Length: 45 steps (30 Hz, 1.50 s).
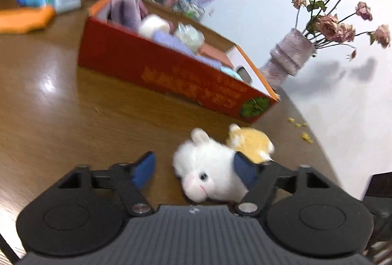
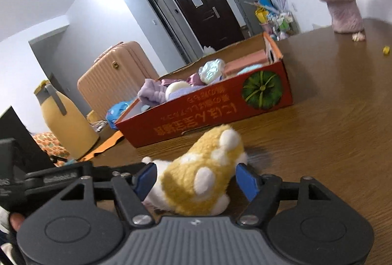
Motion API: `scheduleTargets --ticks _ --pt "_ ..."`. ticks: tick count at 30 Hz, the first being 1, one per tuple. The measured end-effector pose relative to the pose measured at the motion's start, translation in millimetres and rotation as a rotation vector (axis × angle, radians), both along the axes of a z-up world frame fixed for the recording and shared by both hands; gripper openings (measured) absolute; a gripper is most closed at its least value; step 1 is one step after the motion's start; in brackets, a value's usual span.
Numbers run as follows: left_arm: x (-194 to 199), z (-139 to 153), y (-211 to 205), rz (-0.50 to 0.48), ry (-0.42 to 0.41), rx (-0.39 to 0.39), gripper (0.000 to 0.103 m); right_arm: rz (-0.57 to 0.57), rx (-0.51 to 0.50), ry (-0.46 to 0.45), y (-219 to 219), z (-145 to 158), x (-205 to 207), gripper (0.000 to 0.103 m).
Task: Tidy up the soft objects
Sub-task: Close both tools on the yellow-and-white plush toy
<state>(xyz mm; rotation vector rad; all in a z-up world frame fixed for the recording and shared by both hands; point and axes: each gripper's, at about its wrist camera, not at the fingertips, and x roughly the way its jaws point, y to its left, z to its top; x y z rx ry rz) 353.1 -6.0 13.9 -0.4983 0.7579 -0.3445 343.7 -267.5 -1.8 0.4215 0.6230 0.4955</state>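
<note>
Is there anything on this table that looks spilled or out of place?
Yes. Small yellow crumbs lie scattered on the bare table near the vase, like fallen petals or debris. The two plush toys lie outside the red box.

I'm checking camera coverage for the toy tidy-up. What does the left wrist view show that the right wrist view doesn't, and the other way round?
Only the left wrist view shows the white plush toy's face between the left gripper's jaws, and the dried roses above the vase.

Only the right wrist view shows the pink suitcase, the dark door and a yellow bottle.

Both show the red box of soft things, the yellow plush toy, the furry vase and the wooden table.
</note>
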Motion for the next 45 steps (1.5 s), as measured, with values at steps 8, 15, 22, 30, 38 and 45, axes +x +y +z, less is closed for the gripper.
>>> scheduleTargets --ticks 8,15,22,30,38,45 --pt "-58.4 10.4 -11.1 -0.111 0.0 0.053 0.045 0.064 -0.001 0.028 -4.8 4.7 -30.4 0.055" --pt "-135.7 24.7 -38.9 -0.416 -0.095 0.112 0.064 0.012 -0.036 -0.032 -15.7 18.0 -60.1 0.057" --pt "-123.5 32.1 -23.8 -0.258 -0.132 0.111 0.073 -0.019 -0.061 -0.044 -26.6 25.4 -84.4 0.062" --pt "-87.1 40.2 -15.6 -0.084 -0.165 0.178 0.063 0.015 -0.058 -0.004 -8.0 11.6 -108.7 0.071" --pt "-54.9 29.2 -30.2 -0.138 -0.145 0.199 0.064 0.1 -0.195 -0.051 27.3 3.7 -107.8 0.058" --pt "-59.7 16.0 -19.4 -0.127 -0.104 0.108 0.059 0.06 -0.244 -0.056 11.9 11.4 -111.6 0.061"
